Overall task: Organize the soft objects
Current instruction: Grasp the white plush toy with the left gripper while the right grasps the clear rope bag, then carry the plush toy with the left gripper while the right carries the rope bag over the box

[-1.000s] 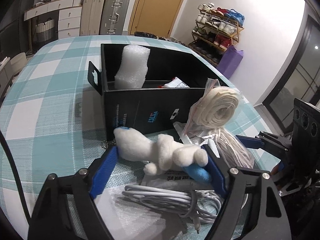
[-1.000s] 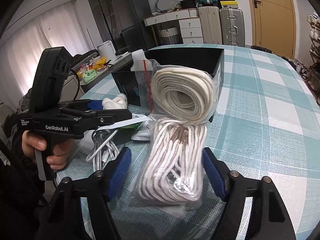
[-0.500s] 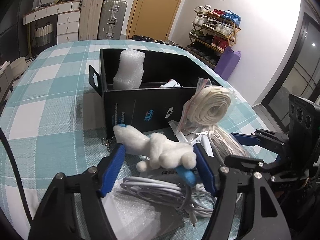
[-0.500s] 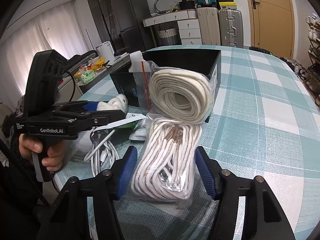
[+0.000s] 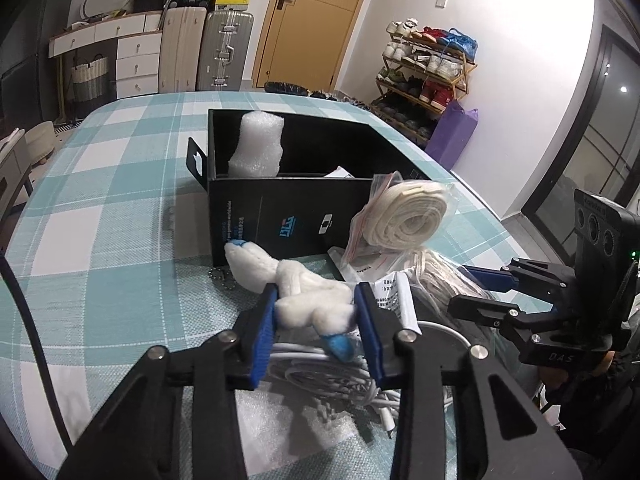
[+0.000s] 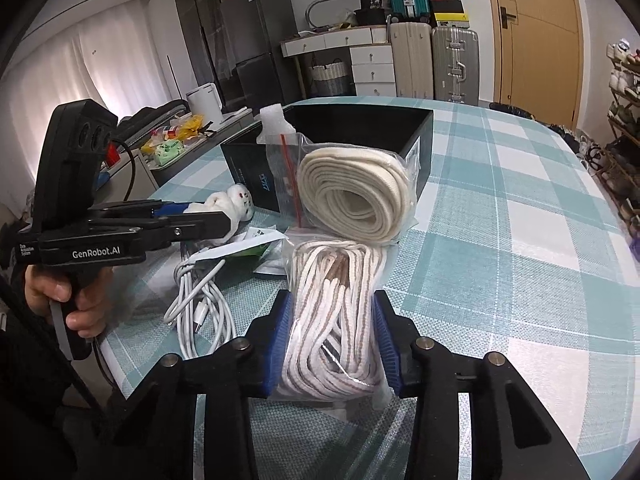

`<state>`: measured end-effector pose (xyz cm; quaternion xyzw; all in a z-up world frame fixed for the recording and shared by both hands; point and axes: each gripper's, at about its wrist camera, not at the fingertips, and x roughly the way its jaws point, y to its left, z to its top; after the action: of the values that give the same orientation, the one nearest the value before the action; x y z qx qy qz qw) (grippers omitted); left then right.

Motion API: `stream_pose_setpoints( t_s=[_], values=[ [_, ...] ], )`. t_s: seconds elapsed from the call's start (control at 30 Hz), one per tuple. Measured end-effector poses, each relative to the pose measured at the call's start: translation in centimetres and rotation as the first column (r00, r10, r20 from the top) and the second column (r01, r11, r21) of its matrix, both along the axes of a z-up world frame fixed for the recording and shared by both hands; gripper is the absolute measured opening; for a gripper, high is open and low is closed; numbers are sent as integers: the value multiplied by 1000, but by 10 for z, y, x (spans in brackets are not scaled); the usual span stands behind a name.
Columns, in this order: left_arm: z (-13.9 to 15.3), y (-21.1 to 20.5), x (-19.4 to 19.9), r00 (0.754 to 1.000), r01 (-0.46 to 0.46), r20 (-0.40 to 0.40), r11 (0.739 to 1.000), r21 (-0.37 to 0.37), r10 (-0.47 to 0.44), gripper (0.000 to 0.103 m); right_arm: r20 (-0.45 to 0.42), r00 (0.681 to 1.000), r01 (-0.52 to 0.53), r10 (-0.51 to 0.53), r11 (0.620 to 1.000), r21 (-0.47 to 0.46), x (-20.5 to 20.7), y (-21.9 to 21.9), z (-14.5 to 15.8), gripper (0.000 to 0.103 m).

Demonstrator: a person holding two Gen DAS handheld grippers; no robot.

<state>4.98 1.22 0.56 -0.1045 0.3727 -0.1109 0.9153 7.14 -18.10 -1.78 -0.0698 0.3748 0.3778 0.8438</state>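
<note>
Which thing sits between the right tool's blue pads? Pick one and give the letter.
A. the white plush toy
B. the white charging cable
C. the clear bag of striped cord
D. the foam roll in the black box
C: in the right wrist view the right tool has its pads pressed on the clear bag of striped cord; the white plush toy sits in the left tool.

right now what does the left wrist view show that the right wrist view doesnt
Only the left wrist view: the left gripper from behind, pads pressing the white plush toy, and the purple bag.
Only the right wrist view: the right gripper squeezing the bagged striped cord, and the hand.
Both: black box, bagged cream strap roll, white cable. Both grippers' jaws have just been closing.
</note>
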Motion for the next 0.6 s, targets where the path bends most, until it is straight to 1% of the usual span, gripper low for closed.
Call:
stream_pose_setpoints(
  t_s=[0.37,0.6],
  values=[
    [16,1,-13,998,-3,56,1000,-6,3,34,34,999,-6,5,1000,21,-14,-9,9,37],
    [23,-1,-18,997,-8,76,1000,-2,8,34,46,999,-7,6,1000,26,-20,-14,11,36]
  ],
)
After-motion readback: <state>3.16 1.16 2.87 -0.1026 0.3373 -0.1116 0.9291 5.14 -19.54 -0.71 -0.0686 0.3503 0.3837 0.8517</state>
